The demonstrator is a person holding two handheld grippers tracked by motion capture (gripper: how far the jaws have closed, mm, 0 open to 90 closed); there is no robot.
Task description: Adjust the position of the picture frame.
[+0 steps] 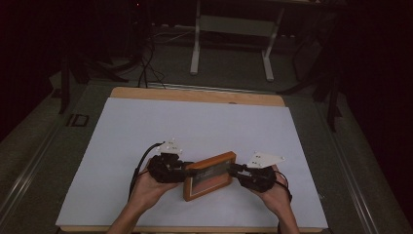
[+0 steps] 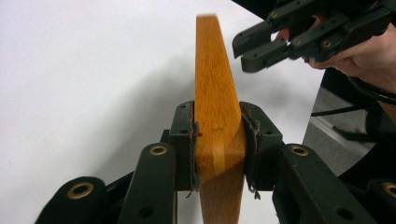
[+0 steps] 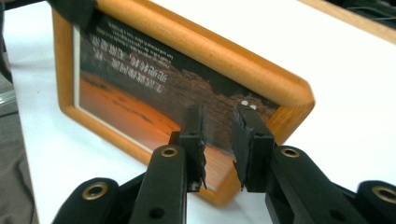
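One wooden picture frame (image 1: 209, 176), two tools and two hands make up the count, all over one worktop (image 1: 146, 126) covered by a single white sheet.

In the high view the frame sits at the near middle of the worktop, tilted, with the left tool (image 1: 181, 170) at its left end and the right tool (image 1: 237, 170) at its right end. The person's left hand (image 1: 148, 187) and right hand (image 1: 272, 190) come in from the bottom edge, and each tool carries one grey three-cornered plate on top.

The left gripper view gives what the high view cannot: the frame seen edge-on as a narrow orange-brown bar (image 2: 215, 112), with the left tool (image 2: 219, 140) clamped on it, both pads pressed against its two faces. The right tool (image 2: 250, 51) appears farther off there, beside the frame's far end.

The right gripper view shows the frame's front (image 3: 154, 93): a dark picture with an orange lower band and lines of pale writing behind glass. The right tool (image 3: 219, 140) has its jaws apart, with a clear gap between the pads, in front of the frame's corner and not pressing on it.
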